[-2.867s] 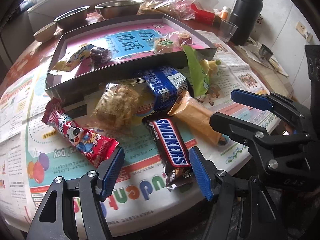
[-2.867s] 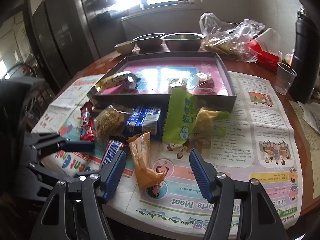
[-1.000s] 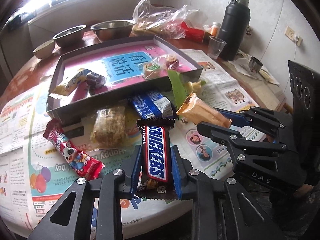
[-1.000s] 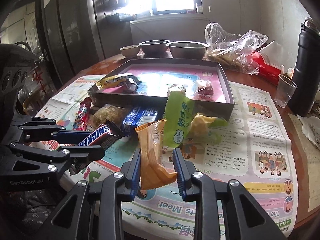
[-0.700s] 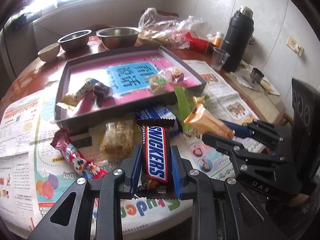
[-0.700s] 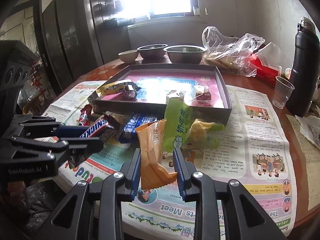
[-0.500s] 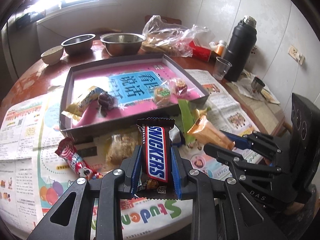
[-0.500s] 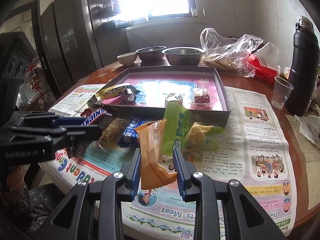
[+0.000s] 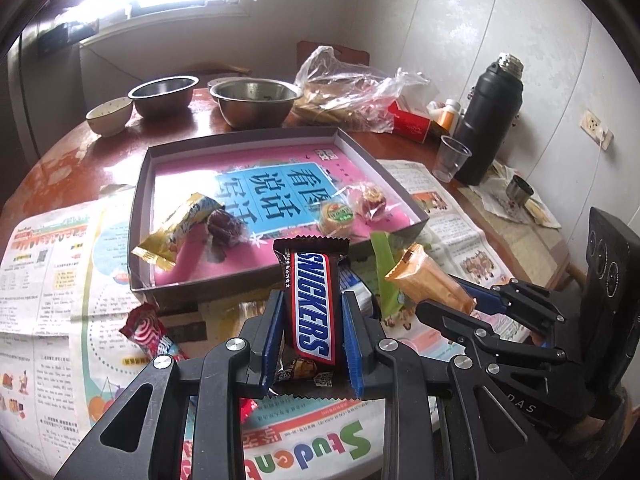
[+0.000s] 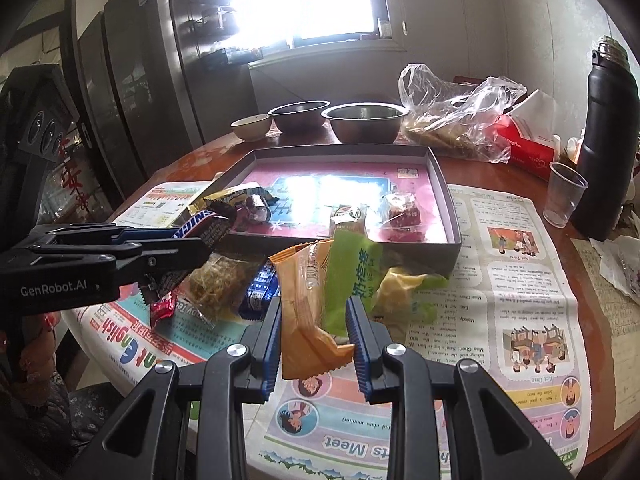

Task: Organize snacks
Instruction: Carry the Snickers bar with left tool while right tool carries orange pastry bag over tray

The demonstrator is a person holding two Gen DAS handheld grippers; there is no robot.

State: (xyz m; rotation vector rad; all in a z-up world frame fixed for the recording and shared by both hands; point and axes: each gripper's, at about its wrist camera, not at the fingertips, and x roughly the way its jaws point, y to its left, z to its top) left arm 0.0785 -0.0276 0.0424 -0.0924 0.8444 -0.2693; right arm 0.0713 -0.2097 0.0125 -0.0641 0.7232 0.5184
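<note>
My left gripper is shut on a Snickers bar and holds it above the table, just short of the grey box tray. My right gripper is shut on an orange snack packet, lifted beside the left one; the packet also shows in the left wrist view. The tray has a pink floor and holds a yellow candy wrapper, a dark sweet and two small wrapped sweets. On the newspaper lie a red packet, a blue packet, a green packet and a clear cracker pack.
Behind the tray stand two steel bowls, a small ceramic bowl, a plastic bag of food and a red box. At the right are a black flask and a clear plastic cup.
Both grippers closed on their snacks, the left on the Snickers bar and the right on the orange packet, then lifted them and moved toward the tray.
</note>
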